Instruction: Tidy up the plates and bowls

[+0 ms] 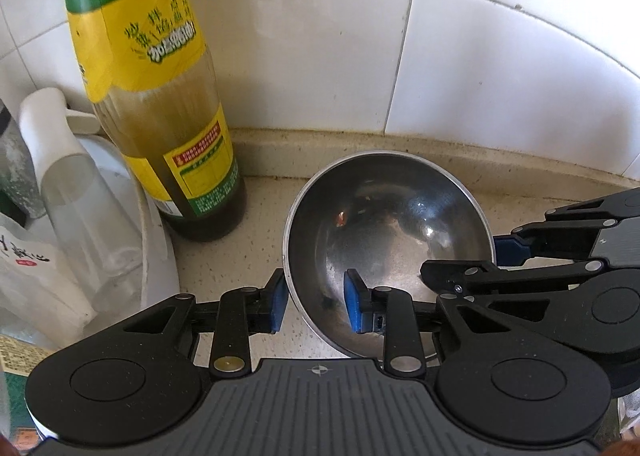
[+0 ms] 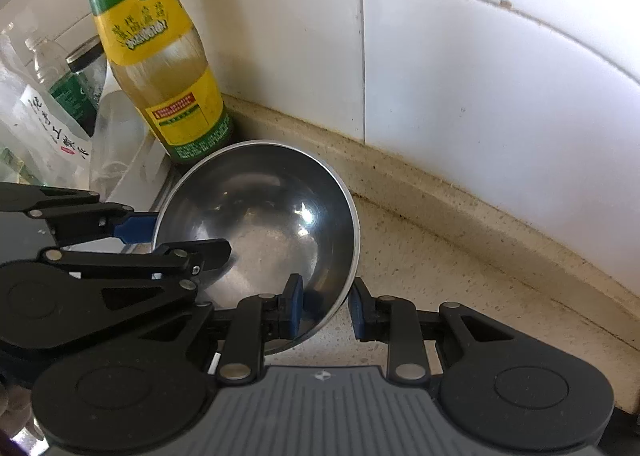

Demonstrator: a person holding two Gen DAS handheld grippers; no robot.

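A stainless-steel bowl (image 1: 384,232) is being gripped at opposite rims by both grippers' fingers (image 1: 280,302) on the counter (image 2: 460,268), sorting barely begun.

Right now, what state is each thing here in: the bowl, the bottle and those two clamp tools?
Steel bowl: empty, tilted, its rim gripped at both sides.
Left hand-held gripper: shut on the steel bowl's rim.
Right hand-held gripper: shut on the rim opposite.
Green-and-yellow bottle: upright beside the bowl, partly full.
Clear spray bottle: upright, looks empty.
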